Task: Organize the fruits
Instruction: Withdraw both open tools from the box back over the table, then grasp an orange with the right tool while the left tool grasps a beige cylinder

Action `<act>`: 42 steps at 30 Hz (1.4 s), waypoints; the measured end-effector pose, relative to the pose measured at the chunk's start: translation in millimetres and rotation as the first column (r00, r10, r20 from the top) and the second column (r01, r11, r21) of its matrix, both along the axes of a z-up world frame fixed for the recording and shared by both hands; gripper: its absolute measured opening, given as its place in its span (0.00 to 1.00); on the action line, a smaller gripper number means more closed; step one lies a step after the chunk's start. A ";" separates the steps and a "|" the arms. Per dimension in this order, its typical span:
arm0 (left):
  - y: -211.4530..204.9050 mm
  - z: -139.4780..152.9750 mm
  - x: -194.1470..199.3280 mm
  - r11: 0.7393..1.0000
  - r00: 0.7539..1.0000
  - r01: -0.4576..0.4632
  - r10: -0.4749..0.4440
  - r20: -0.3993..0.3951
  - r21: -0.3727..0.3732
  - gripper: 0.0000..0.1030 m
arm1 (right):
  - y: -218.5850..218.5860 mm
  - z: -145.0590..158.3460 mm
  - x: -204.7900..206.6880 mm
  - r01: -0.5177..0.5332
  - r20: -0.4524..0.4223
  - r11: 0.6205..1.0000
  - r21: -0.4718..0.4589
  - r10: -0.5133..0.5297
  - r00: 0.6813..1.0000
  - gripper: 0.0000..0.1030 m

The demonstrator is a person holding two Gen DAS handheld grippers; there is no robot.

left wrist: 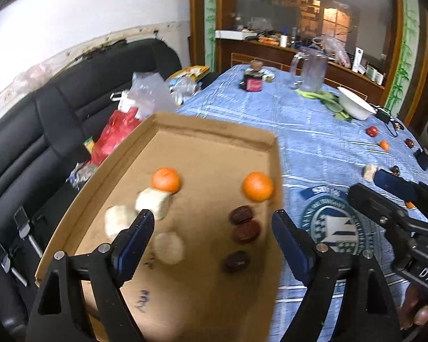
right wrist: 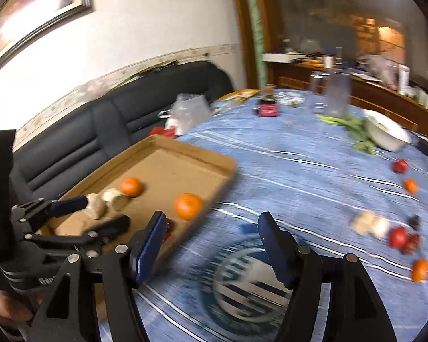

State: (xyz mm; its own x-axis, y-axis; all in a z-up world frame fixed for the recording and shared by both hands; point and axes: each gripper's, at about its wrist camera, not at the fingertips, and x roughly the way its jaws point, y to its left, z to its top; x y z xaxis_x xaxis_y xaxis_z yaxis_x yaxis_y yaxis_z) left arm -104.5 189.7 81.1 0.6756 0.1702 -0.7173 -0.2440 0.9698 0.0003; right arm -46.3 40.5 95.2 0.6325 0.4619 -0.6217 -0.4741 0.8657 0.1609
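Both tongs hang spread and hold nothing. The left gripper [left wrist: 212, 222] hovers over the near end of a shallow cardboard tray [left wrist: 214, 126], which sits at the left edge of the table and partly overhangs it toward a black sofa [left wrist: 57, 119]. The right gripper [right wrist: 211, 228] is poised over the blue striped tablecloth [right wrist: 285, 154] just right of the tray. Inside the tray the fruit lies sorted, apparently by kind: two oranges [left wrist: 167, 179] at the far side, three pale lumps [left wrist: 152, 203] down the left, three dark brown fruits [left wrist: 241, 214] in a line down the right. More fruit waits loose at the right of the cloth: red ones [right wrist: 398, 236], small oranges [right wrist: 420, 269] and another pale piece [right wrist: 369, 223]. The right tongs look best placed to fetch them. A white bowl [right wrist: 388, 132] and clear jug [right wrist: 335, 92] stand far back.
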 end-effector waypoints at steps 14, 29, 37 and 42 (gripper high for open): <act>-93.5 7.0 29.8 0.985 0.984 0.172 -0.171 0.045 -0.032 0.85 | -115.5 -1.4 -18.0 0.237 0.012 0.971 -0.035 -0.236 0.972 0.78; -151.3 -12.4 66.5 0.956 0.958 0.285 -0.287 -0.021 -0.064 0.85 | -194.9 -24.7 -11.9 0.356 -0.045 0.933 -0.050 -0.358 0.933 0.78; -173.6 -24.8 93.4 0.941 0.940 0.329 -0.334 -0.070 -0.079 0.85 | -228.4 -33.6 5.7 0.380 -0.070 0.922 -0.067 -0.384 0.921 0.78; -184.2 -32.9 109.5 0.933 0.929 0.347 -0.356 -0.099 -0.100 0.85 | -249.0 -48.0 26.5 0.400 -0.122 0.913 -0.076 -0.407 0.905 0.78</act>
State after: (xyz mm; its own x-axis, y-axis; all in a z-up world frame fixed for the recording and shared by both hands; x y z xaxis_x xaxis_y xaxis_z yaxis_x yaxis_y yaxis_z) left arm 5.0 5.5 48.3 0.5948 -0.1238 -0.7943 0.1094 0.9913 -0.0726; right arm -19.9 -208.5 47.2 0.6686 0.1523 -0.7278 -0.0599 0.9867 0.1514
